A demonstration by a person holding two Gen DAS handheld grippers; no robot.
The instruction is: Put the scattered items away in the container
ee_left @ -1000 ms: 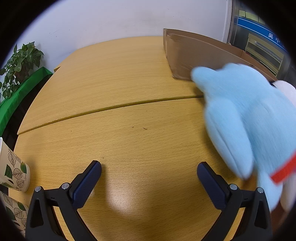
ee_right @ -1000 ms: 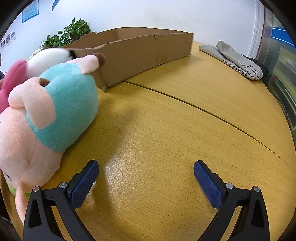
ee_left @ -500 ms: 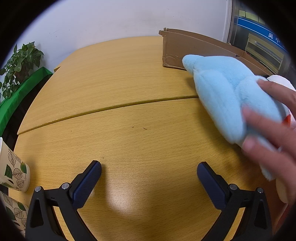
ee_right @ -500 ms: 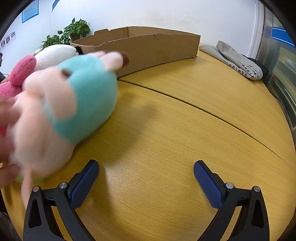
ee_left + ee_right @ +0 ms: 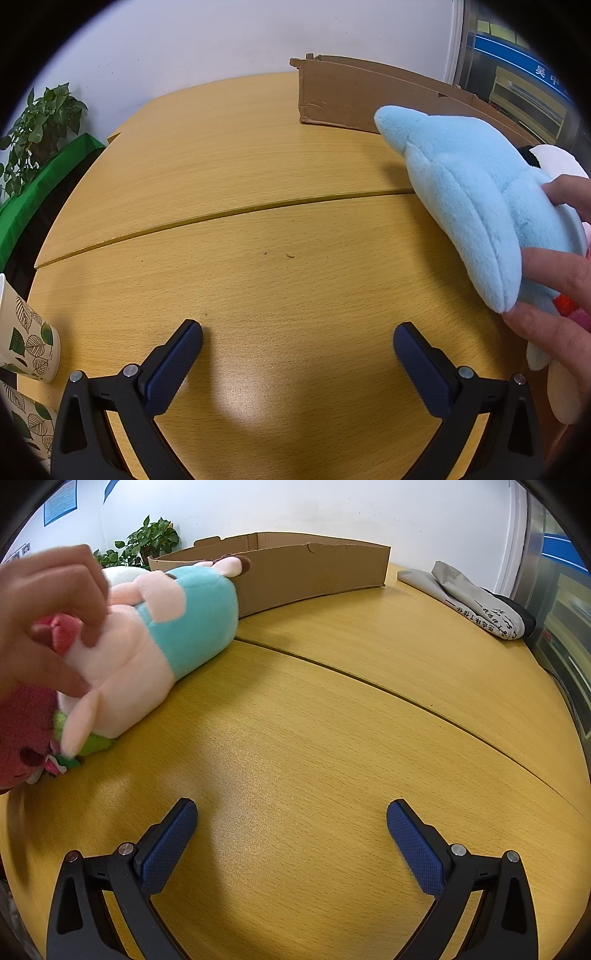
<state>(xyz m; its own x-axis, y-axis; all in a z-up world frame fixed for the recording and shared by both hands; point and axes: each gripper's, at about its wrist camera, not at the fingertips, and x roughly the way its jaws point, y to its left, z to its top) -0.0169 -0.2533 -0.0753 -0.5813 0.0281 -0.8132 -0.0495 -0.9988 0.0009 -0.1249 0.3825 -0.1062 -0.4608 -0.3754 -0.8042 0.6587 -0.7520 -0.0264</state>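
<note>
A light blue and pink plush toy (image 5: pixel 476 206) lies on the wooden table (image 5: pixel 258 258) at the right of the left wrist view, with a bare hand (image 5: pixel 554 295) on it. It also shows in the right wrist view (image 5: pixel 166 635) at the left, held by the hand (image 5: pixel 44 605). A pink plush (image 5: pixel 22 738) and a white plush (image 5: pixel 557 162) lie beside it. A shallow cardboard box (image 5: pixel 310 568) stands behind. My left gripper (image 5: pixel 297 350) and right gripper (image 5: pixel 291 827) are open and empty, low over bare table.
Two leaf-print paper cups (image 5: pixel 26 339) stand at the table's left edge. A folded grey bag (image 5: pixel 476 602) lies at the far right. A potted plant (image 5: pixel 151 542) stands behind the box. A seam (image 5: pixel 221 218) runs across the tabletop.
A bare hand came in and set the blue-and-pink plush down on the table nearer the box. Both grippers stayed still and open.
</note>
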